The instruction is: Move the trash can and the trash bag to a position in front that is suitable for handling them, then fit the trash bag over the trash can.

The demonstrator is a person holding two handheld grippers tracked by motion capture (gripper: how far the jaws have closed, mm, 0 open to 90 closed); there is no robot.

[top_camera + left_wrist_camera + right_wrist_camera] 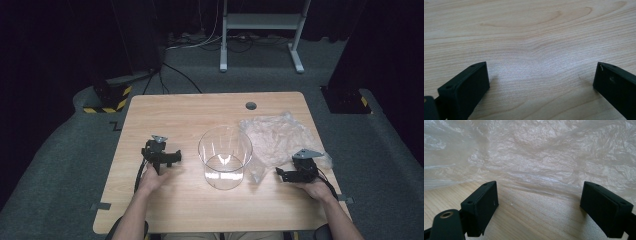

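At lower right of the high view, right hand-held gripper [286, 174] gapes empty; crumpled plastic bag [277, 135] lies just beyond its jaws on the worktop [165, 112].

one clear container [225, 157], one plastic bag [277, 137], two grippers, left [172, 159], right [285, 175]

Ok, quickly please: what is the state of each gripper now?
Left gripper: open, holding nothing, over bare table.
Right gripper: open, holding nothing, at the edge of the plastic bag.
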